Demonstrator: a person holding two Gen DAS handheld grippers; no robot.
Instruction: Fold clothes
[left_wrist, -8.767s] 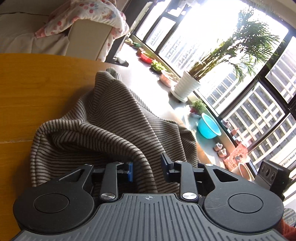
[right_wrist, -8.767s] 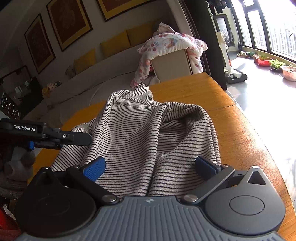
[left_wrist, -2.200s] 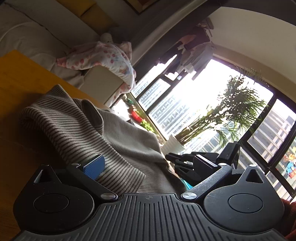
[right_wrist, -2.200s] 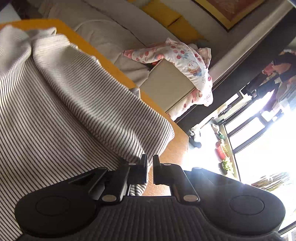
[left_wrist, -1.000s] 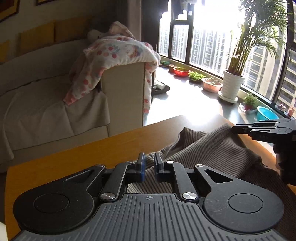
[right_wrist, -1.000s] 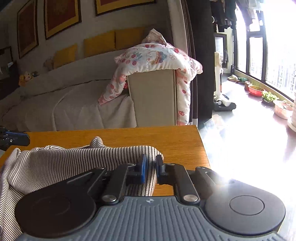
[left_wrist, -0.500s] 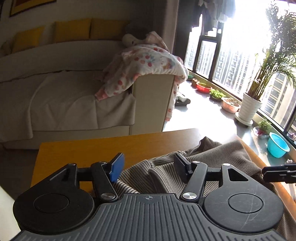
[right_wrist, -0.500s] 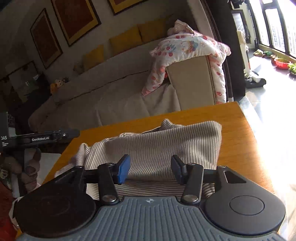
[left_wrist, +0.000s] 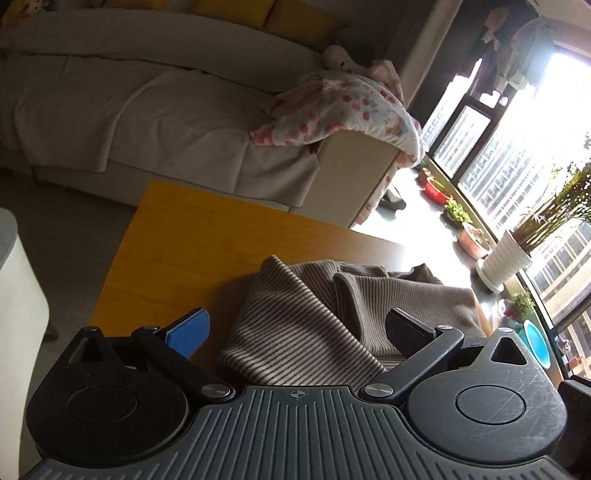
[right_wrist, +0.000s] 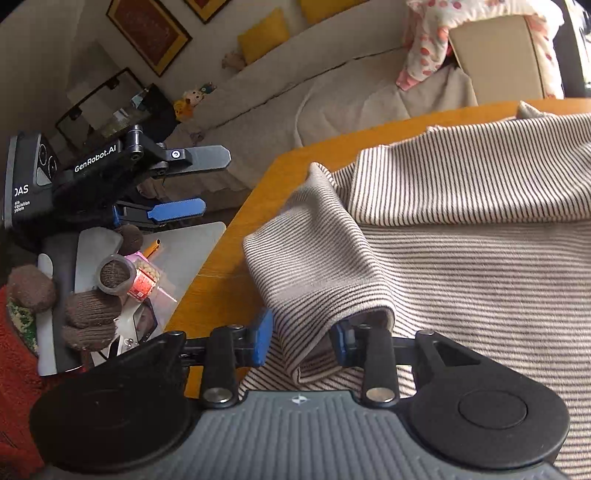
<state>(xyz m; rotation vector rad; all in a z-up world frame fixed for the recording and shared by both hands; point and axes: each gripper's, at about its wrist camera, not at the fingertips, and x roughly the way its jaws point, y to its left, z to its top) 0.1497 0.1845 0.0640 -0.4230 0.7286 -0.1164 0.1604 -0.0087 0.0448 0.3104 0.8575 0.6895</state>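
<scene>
A beige sweater with thin dark stripes (left_wrist: 314, 314) (right_wrist: 480, 277) lies spread in loose folds on the wooden table (left_wrist: 177, 240) (right_wrist: 229, 277). My left gripper (left_wrist: 295, 328) is open wide, just short of the sweater's near edge, with nothing between its fingers. In the right wrist view it (right_wrist: 210, 184) hovers off the table's left side in a hand wearing a brown knit glove (right_wrist: 92, 306). My right gripper (right_wrist: 301, 339) has its jaws partly apart. A raised fold at the sweater's left edge sits between them and drapes over the right finger.
A beige sofa (left_wrist: 147, 110) with a floral blanket (left_wrist: 351, 118) over its arm stands beyond the table. Potted plants (left_wrist: 506, 258) line the bright windows on the right. A low white surface with a snack can (right_wrist: 140, 277) sits beside the table's left edge.
A second ago both grippers were shut on the sweater; both have since opened. The left has drawn back off the table's left side. The right now sits at a fold on the sweater's left edge.
</scene>
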